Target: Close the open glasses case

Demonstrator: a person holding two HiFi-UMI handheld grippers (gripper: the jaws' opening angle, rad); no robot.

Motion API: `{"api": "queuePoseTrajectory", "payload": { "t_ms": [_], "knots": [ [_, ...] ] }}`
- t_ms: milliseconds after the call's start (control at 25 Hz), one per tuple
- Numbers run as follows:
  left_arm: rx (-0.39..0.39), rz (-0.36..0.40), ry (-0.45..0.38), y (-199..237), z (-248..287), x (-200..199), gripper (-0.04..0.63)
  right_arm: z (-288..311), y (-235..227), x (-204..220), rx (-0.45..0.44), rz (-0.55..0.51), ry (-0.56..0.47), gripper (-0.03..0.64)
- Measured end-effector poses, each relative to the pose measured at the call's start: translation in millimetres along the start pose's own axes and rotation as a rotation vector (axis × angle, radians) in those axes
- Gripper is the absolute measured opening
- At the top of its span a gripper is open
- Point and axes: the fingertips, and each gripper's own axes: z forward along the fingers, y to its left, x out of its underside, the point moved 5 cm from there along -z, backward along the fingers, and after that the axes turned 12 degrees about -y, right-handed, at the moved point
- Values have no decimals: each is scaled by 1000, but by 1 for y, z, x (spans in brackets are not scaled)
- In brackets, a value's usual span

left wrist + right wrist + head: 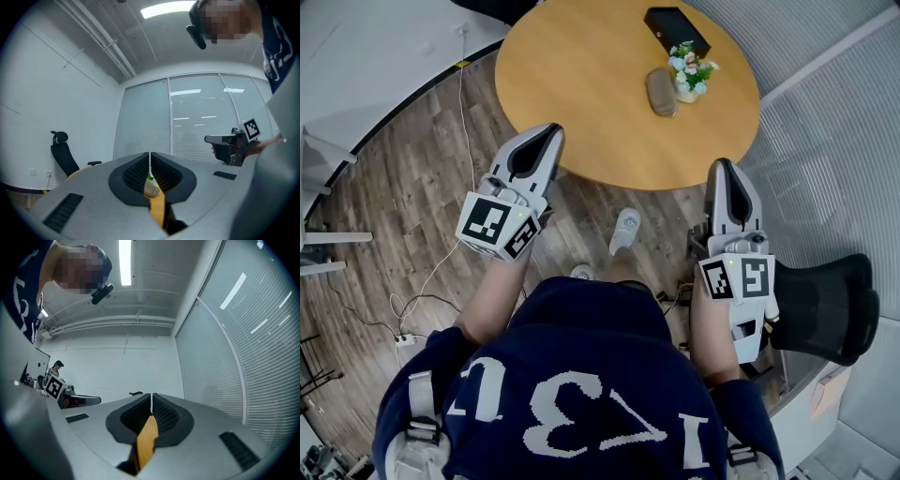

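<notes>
On the round wooden table (581, 84) lie a black rectangular case (676, 29) at the far side and a taupe oval glasses case (661, 91) beside a small flower pot (690, 71). I cannot tell from here whether either case is open. My left gripper (550, 132) is shut and empty at the table's near edge. My right gripper (724, 166) is shut and empty, just off the near right edge. In the left gripper view the gripper (150, 157) points level at the taupe case (151, 188). In the right gripper view the gripper (151, 397) shows only a strip of table (147, 440).
A black office chair (826, 306) stands close at my right. Cables and a power strip (403, 338) lie on the wooden floor at left. Another black chair (63, 153) stands by the far wall. Glass walls with blinds (197, 117) ring the room.
</notes>
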Motion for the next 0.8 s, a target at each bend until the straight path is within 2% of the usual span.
{"api": "queuePoseTrajectory", "payload": {
  "t_ms": [400, 800],
  "knots": [
    [-116, 30, -14, 40, 98, 21, 25, 107, -88, 26, -97, 22, -4, 34],
    [-198, 46, -37, 65, 190, 39, 25, 188, -174, 44, -149, 53, -11, 34]
  ]
}}
